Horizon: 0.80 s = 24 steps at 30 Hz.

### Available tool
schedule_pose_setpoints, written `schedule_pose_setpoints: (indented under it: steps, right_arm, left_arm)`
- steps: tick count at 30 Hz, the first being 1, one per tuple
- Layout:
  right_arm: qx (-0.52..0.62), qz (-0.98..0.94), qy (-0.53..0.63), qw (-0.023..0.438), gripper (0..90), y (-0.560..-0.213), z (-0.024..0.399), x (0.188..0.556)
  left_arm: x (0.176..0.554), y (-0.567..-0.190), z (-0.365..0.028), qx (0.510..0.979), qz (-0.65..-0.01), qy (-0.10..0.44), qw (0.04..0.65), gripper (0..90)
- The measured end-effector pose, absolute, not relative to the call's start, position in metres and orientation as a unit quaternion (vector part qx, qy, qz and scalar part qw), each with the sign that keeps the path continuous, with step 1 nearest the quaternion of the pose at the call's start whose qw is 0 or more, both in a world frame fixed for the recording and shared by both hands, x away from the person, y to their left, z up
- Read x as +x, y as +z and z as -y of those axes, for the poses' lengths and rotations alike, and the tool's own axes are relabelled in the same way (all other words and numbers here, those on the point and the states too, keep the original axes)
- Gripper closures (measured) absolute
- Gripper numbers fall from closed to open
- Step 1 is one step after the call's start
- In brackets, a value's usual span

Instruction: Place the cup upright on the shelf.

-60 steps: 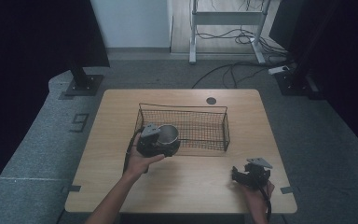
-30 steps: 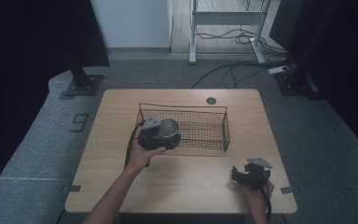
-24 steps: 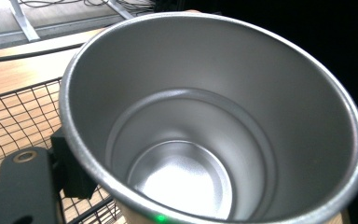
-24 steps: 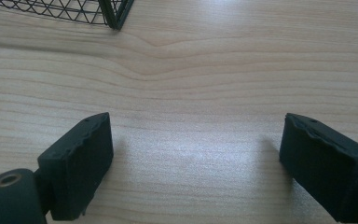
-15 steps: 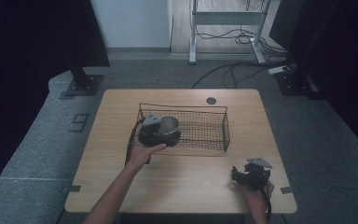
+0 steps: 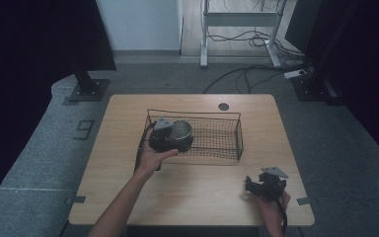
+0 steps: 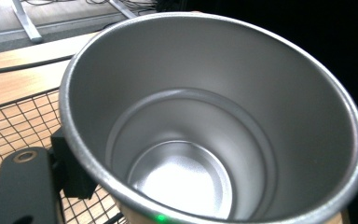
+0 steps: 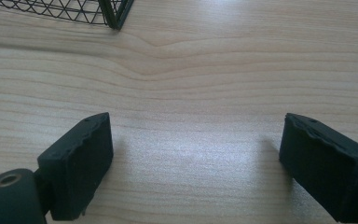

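Observation:
A shiny steel cup point(image 6: 180, 130) is held in my left gripper point(image 6: 173, 140), which is shut on it over the left end of the black wire basket point(image 6: 218, 148). In the left gripper view the cup point(image 7: 191, 140) lies tilted with its empty inside facing the camera, and one black jaw stands at its left over the basket's mesh point(image 7: 9, 126). My right gripper point(image 6: 257, 186) rests on the wooden table point(image 6: 128, 197) near the front right edge. Its jaws stand wide open point(image 8: 196, 163) with bare wood between them.
The basket's near corner point(image 8: 113, 11) lies a little ahead of my right gripper. A round dark grommet point(image 6: 223, 106) sits in the table's far edge. Black stands and cables cover the floor beyond.
My left gripper has carried the cup away from the person, from the basket's near left corner to over its left end. The right gripper has stayed still.

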State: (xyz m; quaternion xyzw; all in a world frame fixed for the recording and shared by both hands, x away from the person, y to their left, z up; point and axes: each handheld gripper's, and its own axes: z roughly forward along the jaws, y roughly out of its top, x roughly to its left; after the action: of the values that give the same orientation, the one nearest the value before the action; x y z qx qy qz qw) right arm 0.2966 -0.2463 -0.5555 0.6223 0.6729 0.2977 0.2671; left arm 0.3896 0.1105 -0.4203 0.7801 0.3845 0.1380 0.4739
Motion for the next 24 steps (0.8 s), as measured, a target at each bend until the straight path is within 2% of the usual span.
schedule_pose_setpoints:
  steps: [24]
  right_arm:
    - [0.621, -0.674, 0.297, 0.267, 9.5, -0.556, 0.247, 0.297]
  left_arm:
    - [0.407, -0.420, -0.102, 0.785, -0.391, 0.142, 0.460, 18.1]
